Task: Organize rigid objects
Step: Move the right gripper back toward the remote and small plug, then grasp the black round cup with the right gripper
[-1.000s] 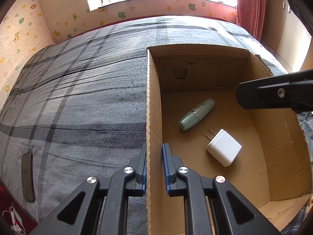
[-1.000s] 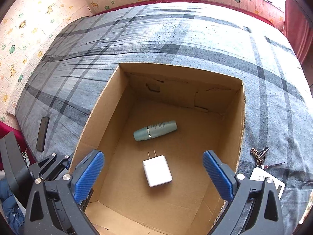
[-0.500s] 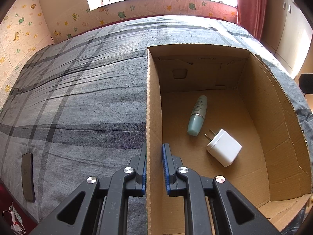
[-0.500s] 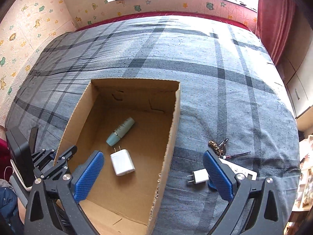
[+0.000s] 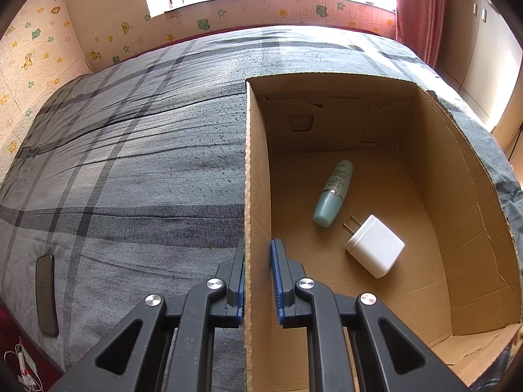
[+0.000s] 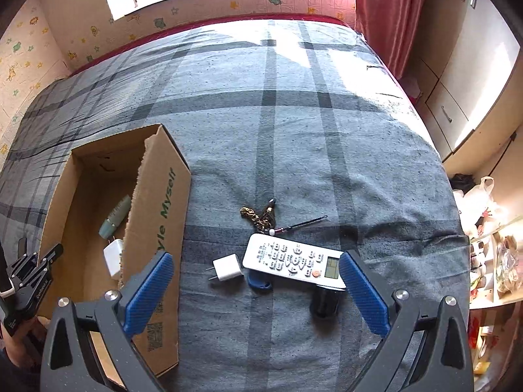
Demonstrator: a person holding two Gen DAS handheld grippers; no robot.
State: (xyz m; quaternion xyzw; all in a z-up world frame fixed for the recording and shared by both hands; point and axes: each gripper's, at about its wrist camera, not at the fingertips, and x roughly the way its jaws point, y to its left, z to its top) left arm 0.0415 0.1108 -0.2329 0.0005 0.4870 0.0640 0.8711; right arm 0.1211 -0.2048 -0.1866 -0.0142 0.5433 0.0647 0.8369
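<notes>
An open cardboard box (image 5: 258, 196) (image 6: 157, 215) stands on the plaid bed. In it lie a teal bottle (image 5: 333, 192) (image 6: 114, 217) and a white charger (image 5: 374, 250) (image 6: 112, 258). My left gripper (image 5: 257, 281) is shut on the box's left wall. My right gripper (image 6: 255, 290) is open and empty, above the bed right of the box. Below it lie a small white plug (image 6: 227, 268), a white remote (image 6: 294, 259), a blue tag (image 6: 258, 282), a key bunch (image 6: 261, 217) and a black cylinder (image 6: 325, 302).
A dark phone (image 5: 45, 289) lies near the bed's left front edge. A white cable (image 5: 23, 369) lies below it off the bed. Cupboards (image 6: 457, 75) and a cluttered shelf (image 6: 490, 261) stand right of the bed. A red curtain (image 6: 385, 9) hangs at the far right.
My right gripper has swung right, from over the box to over the items on the bed. The teal bottle has rolled more upright in the box. The left gripper holds still.
</notes>
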